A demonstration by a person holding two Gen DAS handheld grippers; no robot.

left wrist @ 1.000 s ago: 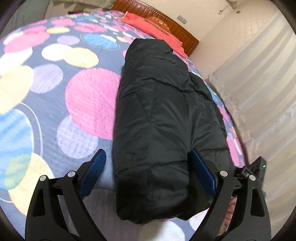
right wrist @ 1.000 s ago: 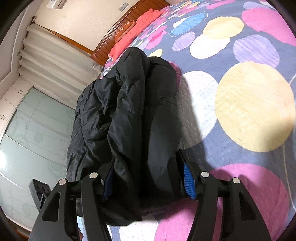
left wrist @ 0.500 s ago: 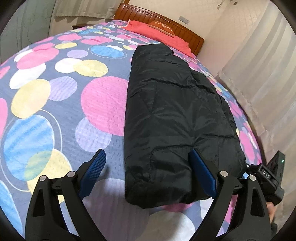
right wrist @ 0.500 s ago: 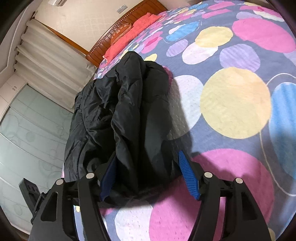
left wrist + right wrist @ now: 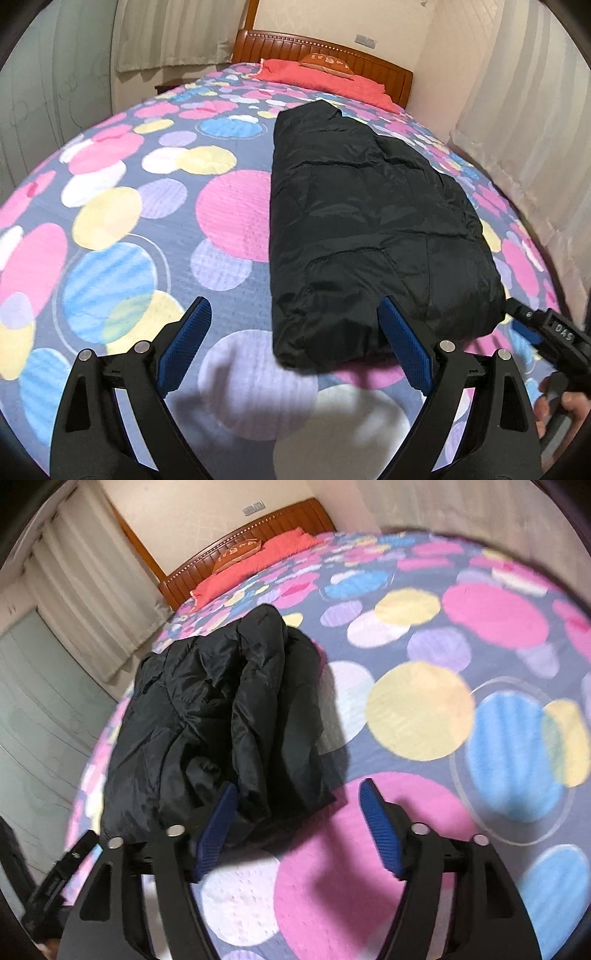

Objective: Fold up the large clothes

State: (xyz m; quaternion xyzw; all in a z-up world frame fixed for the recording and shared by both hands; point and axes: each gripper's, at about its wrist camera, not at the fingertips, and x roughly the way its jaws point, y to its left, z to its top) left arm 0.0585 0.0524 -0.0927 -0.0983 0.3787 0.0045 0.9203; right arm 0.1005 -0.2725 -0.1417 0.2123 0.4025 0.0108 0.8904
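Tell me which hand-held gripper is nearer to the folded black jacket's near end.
Neither clearly. The right hand-held gripper hangs open just off the black jacket, its jaws having just been opening and nothing between them. The left hand-held gripper is open too, by its near end.

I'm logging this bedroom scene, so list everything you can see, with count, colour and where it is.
jacket: one, black, folded lengthwise on the bedspread.
bedspread: one, grey-blue with coloured circles, covering the bed.
pillow: one, coral red, by the headboard.
headboard: one, brown wood, far end.
curtains: pale, along the walls.
left gripper: black, blue pads, open near the jacket's near end.
right gripper: same, jaws just opening, nothing pressed.
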